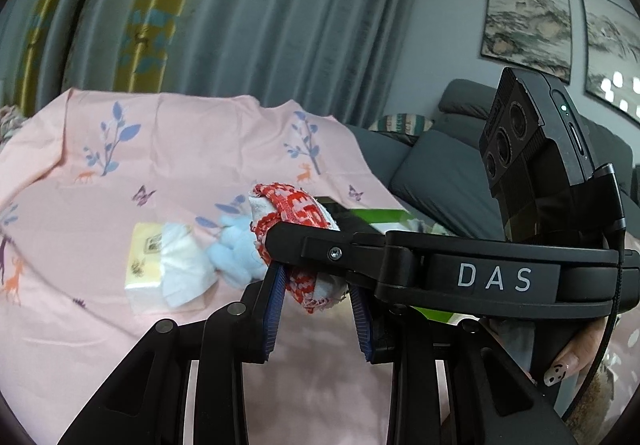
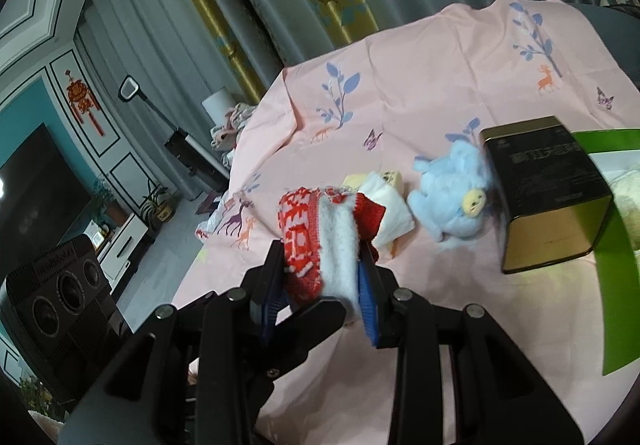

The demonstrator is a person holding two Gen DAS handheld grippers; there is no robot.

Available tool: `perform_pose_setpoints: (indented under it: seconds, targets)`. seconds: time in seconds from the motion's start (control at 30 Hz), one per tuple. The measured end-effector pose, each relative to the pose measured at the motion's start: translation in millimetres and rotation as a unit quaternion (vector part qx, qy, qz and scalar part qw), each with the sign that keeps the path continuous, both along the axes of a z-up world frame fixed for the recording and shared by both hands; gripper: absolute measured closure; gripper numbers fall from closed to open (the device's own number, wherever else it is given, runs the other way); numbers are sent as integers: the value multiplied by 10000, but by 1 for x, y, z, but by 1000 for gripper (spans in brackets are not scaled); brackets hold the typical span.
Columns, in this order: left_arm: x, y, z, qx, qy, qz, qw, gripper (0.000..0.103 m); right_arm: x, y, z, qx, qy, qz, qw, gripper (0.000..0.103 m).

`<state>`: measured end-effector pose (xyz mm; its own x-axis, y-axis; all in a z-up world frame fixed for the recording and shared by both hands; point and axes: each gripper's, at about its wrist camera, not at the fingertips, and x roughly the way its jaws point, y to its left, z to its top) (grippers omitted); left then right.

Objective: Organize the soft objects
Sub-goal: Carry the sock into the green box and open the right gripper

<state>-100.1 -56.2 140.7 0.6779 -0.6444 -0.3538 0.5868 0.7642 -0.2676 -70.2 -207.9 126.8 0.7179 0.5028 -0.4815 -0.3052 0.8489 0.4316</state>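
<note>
Left wrist view: my left claw (image 1: 316,309) is narrow, blue pads clamped on the lower end of the red-and-white knit sock (image 1: 298,241), which is up off the pink cloth (image 1: 120,149). The right claw (image 1: 280,241) crosses in front from the right w/ its black finger over the same sock, so that side is crowded; its cam block sits upper right. Left of the sock, in a row: blue plush toy (image 1: 236,253), white folded cloth (image 1: 184,269), tissue pack (image 1: 142,265), each touching the next. Free cloth to the left and near me. Far cloth edge meets the curtain (image 1: 240,25); grey sofa (image 1: 432,161) beyond the right edge.

Right wrist view: right claw (image 2: 324,277) is also narrow, gripping the sock (image 2: 320,241) at its fleecy white lining, sock raised above the cloth (image 2: 400,93). Past it the white cloth (image 2: 390,205), then the plush (image 2: 452,197), which touches the dark gold-sided tin (image 2: 548,197). Green bin rim (image 2: 616,245) closes off the right. Cloth's left edge drops to the floor; open cloth lies below the tin and toward the far edge.
</note>
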Motion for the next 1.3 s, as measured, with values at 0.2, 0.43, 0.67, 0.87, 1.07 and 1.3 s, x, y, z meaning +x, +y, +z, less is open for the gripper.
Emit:
perform_pose_setpoints:
  seconds: [0.2,0.43,0.67,0.87,1.07,1.3]
  targets:
    - [0,-31,13,66,-159,-205,9996,71,-9,-27,10,71,-164,-212,9996,69]
    - [-1,-67,20,135,-284,-462,9984,71,-18,-64,16,149,-288,-416,9986,68]
    - [4,-105,20,154,-240,-799,9964,71,-25,-102,14,191,-264,-809,9962,68]
    - [14,-143,21,144,-53,-1236,9922,71,-24,-136,17,124,-71,-1186,9928,68]
    - [30,-174,36,-30,47,-1454,9894,71,-10,-164,38,-133,38,-1379,9904,68]
    - [30,-210,26,210,68,-1676,9856,71,-15,-202,21,43,-22,-1568,9876,68]
